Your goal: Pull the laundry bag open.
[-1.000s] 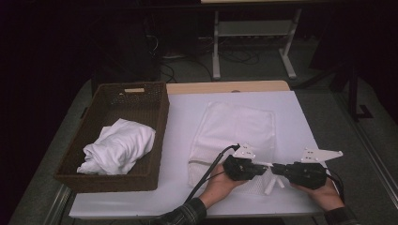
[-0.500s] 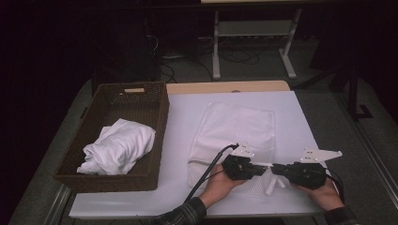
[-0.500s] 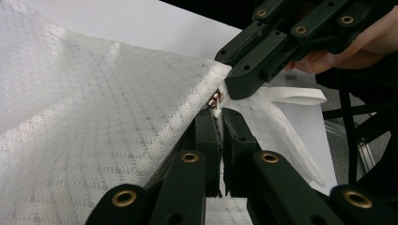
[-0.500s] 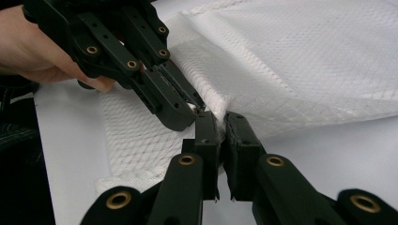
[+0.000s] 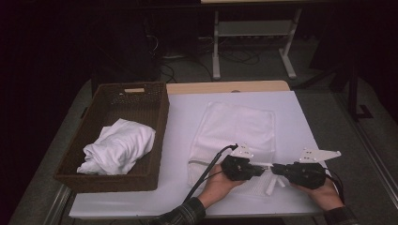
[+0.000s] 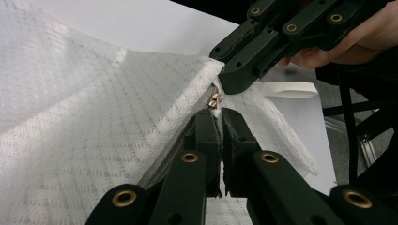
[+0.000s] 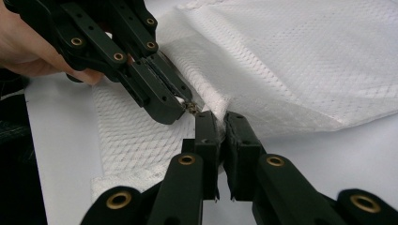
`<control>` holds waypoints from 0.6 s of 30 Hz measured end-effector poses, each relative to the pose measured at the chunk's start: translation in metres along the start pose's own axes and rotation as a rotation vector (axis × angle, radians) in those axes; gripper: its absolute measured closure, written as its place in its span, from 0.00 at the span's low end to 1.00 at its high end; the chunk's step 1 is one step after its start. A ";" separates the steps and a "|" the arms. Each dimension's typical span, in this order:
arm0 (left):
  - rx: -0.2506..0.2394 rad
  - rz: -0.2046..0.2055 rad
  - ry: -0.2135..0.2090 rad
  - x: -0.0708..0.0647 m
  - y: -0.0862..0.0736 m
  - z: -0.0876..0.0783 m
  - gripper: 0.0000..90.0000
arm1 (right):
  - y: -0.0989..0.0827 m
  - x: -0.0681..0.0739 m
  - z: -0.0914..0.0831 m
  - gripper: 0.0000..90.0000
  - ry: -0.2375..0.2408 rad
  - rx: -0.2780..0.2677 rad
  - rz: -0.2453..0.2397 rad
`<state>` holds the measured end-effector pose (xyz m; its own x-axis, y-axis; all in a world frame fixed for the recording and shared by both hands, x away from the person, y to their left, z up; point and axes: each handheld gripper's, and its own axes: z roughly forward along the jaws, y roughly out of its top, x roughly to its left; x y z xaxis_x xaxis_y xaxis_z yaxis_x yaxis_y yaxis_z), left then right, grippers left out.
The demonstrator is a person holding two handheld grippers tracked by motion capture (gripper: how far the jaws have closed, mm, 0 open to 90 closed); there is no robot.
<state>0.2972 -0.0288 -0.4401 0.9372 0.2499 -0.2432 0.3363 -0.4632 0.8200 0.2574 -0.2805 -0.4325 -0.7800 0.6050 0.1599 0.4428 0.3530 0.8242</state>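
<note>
We are pinching the white mesh laundry bag (image 5: 234,136) between both closed tongs, left tongs (image 6: 219,114) gripping its small metal zipper pull (image 6: 215,100), right tongs (image 7: 219,117) clamping woven fabric just beside.

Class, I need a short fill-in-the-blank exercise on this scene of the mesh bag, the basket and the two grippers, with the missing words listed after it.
1. The left gripper pinches the small metal zip ____ of the white mesh bag.
2. The crumpled white cloth lies inside the brown wicker ____.
3. The right gripper is ____ on the bag's edge.
4. In the high view, the basket stands to the ____ of the bag.

Missing words: pull; basket; shut; left
</note>
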 end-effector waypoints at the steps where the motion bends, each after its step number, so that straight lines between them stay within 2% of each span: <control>1: -0.002 0.000 0.003 0.000 0.000 -0.001 0.96 | 0.000 0.000 0.000 0.93 -0.001 0.001 0.001; 18: 0.006 -0.006 0.008 0.003 -0.003 -0.009 0.96 | -0.001 -0.002 0.001 0.93 -0.009 0.004 0.012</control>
<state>0.2979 -0.0192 -0.4387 0.9344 0.2592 -0.2444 0.3426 -0.4664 0.8155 0.2590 -0.2808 -0.4340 -0.7706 0.6154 0.1655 0.4543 0.3484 0.8199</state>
